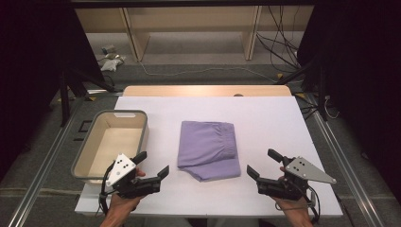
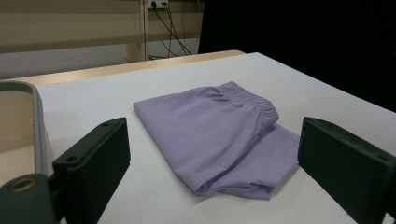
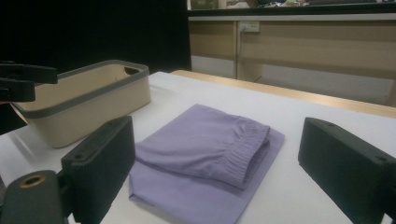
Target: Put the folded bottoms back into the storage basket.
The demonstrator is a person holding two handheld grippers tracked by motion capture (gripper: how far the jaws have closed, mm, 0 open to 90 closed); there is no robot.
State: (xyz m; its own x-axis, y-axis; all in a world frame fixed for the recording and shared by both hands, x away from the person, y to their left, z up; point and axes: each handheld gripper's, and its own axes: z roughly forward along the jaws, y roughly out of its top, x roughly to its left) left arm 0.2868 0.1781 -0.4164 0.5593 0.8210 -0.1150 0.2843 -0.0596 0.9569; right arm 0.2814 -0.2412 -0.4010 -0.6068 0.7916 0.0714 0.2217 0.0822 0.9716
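Two hand-held tools, jaws spread, flank a folded purple garment on a white bench.

The left tool (image 1: 150,165) and the right tool (image 1: 264,164) each hover near the bench's (image 1: 265,113) near edge, jaws apart and holding nothing. The folded purple garment (image 1: 207,149) lies flat between them, ahead of both and touching neither; its gathered elastic waistband faces the right tool's side. A beige bin with a grey rim (image 1: 101,124) sits just ahead of the left tool, on its outer side, well apart from the garment. From the left tool's own camera, the bin is cut off at the frame edge, so just a corner of rim shows. The person's hands are partly hidden under the tools, and their forearms are cut off at the bottom. How many layers the fold holds is hard to tell.
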